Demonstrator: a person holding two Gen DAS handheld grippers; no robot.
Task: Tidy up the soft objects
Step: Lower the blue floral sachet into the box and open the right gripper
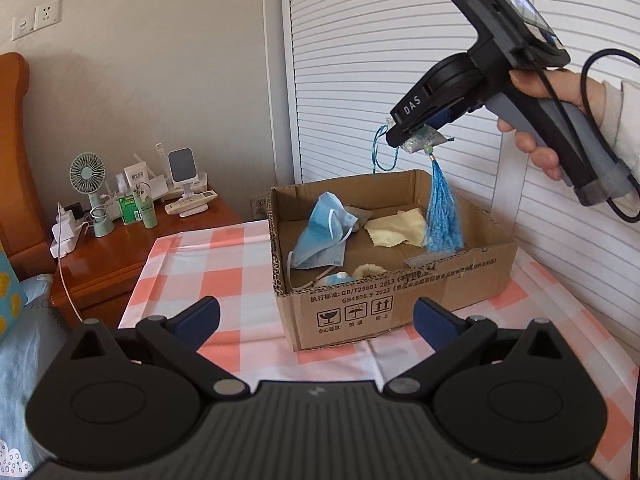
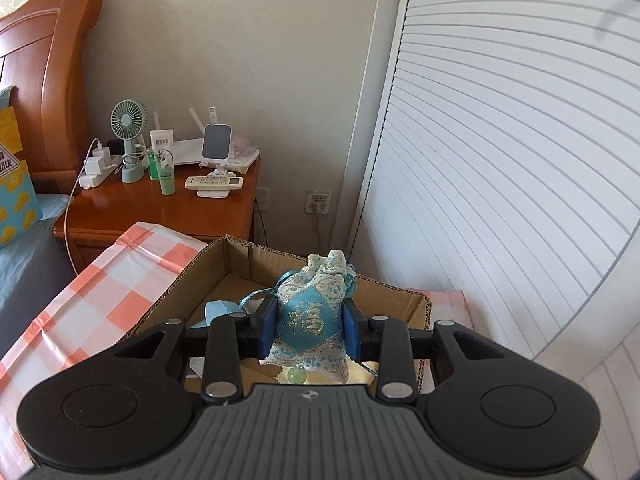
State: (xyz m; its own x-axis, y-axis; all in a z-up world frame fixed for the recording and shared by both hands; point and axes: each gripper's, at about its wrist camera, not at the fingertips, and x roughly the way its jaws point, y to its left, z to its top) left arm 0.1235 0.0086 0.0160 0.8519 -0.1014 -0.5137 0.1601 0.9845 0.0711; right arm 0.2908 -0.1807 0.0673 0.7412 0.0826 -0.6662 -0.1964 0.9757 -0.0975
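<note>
A blue and white embroidered sachet with a green bead and a blue tassel is pinched between the blue pads of my right gripper, which is shut on it. In the left wrist view that gripper hangs above the open cardboard box, the tassel dangling over the box's right side. Inside the box lie a blue face mask, a yellow cloth and a small cream ring. My left gripper stands open in front of the box with nothing between its fingers.
The box sits on a table with a pink and white checked cloth. A wooden nightstand at the left carries a small fan, bottles, chargers and a remote. White slatted doors rise behind. A bed lies at the far left.
</note>
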